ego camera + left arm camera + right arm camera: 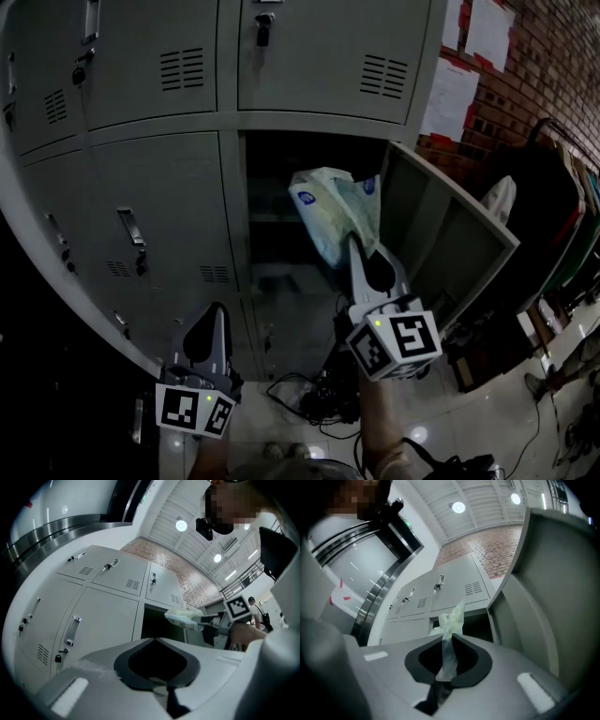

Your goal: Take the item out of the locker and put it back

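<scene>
Right gripper view: the right gripper [449, 637] has its jaws pinched tight on the neck of a crumpled pale plastic bag with blue print [453, 619]. The bag hangs just in front of the grey metal locker's [169, 197] dark open compartment [281, 225], left of its swung-out door [441, 234]. The left gripper [153, 640], nearer and to the left, has its jaws together on nothing.

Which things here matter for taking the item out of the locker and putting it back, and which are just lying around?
In the job: pale crinkled plastic bag; right gripper, shut on the bag; open grey metal locker; its swung-open door.
Just lying about: tangled black cables on the floor; white paper sheets on the brick wall; left gripper, shut and empty.
</scene>
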